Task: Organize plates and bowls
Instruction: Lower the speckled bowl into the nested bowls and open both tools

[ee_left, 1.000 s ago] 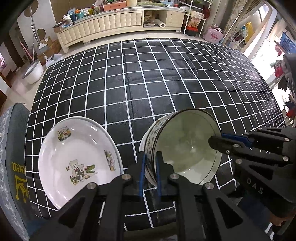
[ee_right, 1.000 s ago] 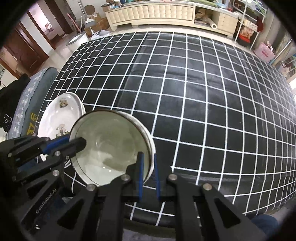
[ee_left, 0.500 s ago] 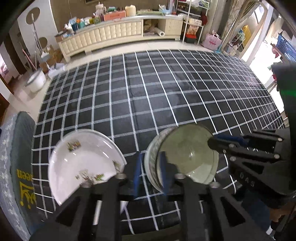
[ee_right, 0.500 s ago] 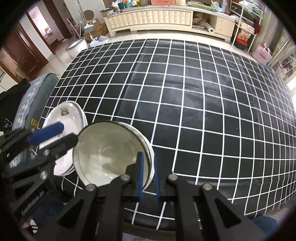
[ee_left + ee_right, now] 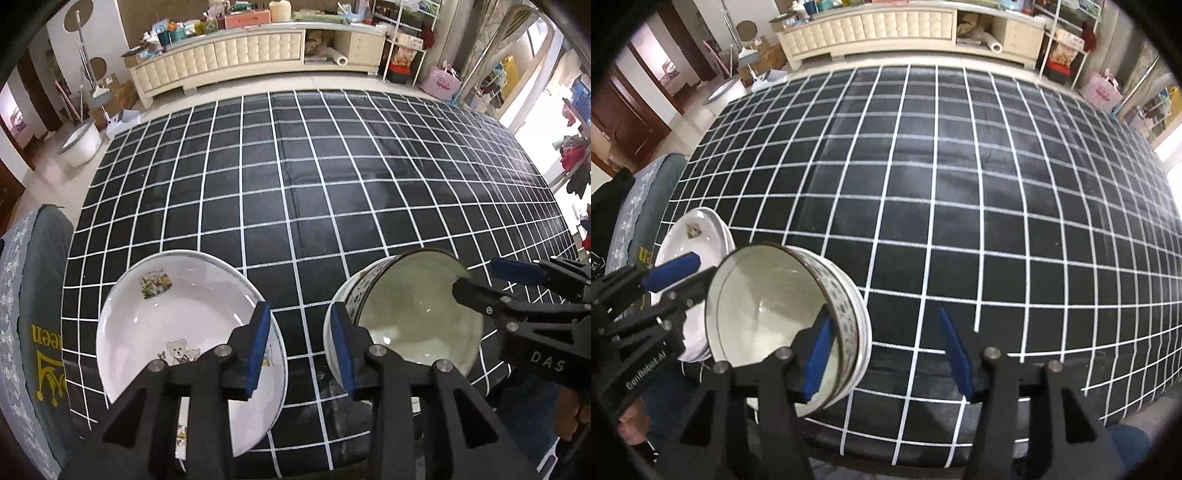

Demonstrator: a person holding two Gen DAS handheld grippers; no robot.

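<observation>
- A stack of patterned bowls (image 5: 413,317) sits at the near edge of a desk (image 5: 295,184) under a black grid cloth.
- Left of the bowls, just apart, lies a stack of white cartoon-print plates (image 5: 173,325).
- Both tongs, clamped on the bowls' rim a second ago, are letting go.
- Left tongs (image 5: 301,347) opening, gripping nothing.
- Right tongs (image 5: 892,354) opening wide astride the rim, pads clear.
- Bowls appear placed.

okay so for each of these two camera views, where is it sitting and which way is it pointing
Left wrist: on the left hand-held gripper, angled steeply down at the checked table; its opening jaws straddle the gap between plate and bowl; the right hand-held gripper shows at right.
Right wrist: on the right hand-held gripper, same tilt; its jaws are opening around the bowl's rim.
Shared: bowl, plate, table, sideboard.
</observation>
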